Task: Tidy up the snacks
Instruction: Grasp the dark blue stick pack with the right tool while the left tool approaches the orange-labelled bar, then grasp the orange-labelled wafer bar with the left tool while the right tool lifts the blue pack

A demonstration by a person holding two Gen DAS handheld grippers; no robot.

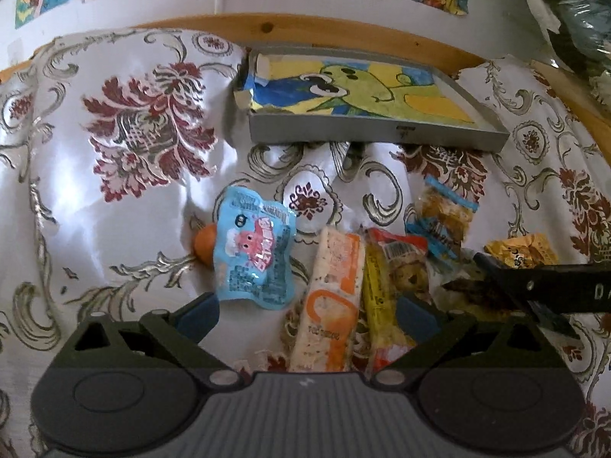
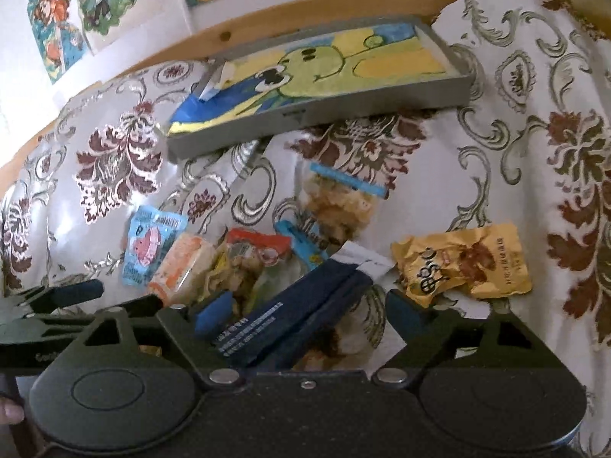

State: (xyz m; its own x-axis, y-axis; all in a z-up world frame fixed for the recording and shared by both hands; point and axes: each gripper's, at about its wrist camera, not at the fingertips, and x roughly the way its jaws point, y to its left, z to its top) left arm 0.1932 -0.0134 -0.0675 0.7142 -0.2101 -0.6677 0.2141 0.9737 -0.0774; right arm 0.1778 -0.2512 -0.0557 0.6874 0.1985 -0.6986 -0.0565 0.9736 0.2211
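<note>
**Both grippers open over a heap of snack packets**

The left gripper (image 1: 307, 311) hangs over the near part of a pale, glossy tablecloth with dark red flowers and grey scrolls (image 1: 114, 198). Its blue-padded fingers stand wide apart and hold nothing. Between them lie a long white-and-orange wrapped bar (image 1: 330, 301) and, touching its right side, a yellow-and-red packet with a cookie picture (image 1: 385, 278). Just left of the bar lies a light blue pouch with a pink cartoon creature (image 1: 254, 257), and a small orange ball (image 1: 205, 246) peeks out from under the pouch's left edge. Farther off and to the right is a clear packet with blue ends holding pale brown pieces (image 1: 445, 215).

The right gripper (image 2: 315, 311) is also spread wide, gripping nothing. A dark navy flat sachet with white print and a white end (image 2: 301, 313) lies between its fingers, though whether either pad touches it I cannot tell. Just right of the sachet, beyond the right finger, sits a crumpled golden-yellow packet with dark lettering (image 2: 464, 261), apart from the main heap. The left gripper's dark arm shows at the left edge of this view.

At the far side of the cloth rests a shallow grey rectangular tray lined with a green, yellow and blue cartoon drawing (image 1: 382, 131); no snack lies in it. A wooden edge (image 1: 343, 32) runs behind it, and colourful drawings (image 2: 76, 11) hang on the white wall.
</note>
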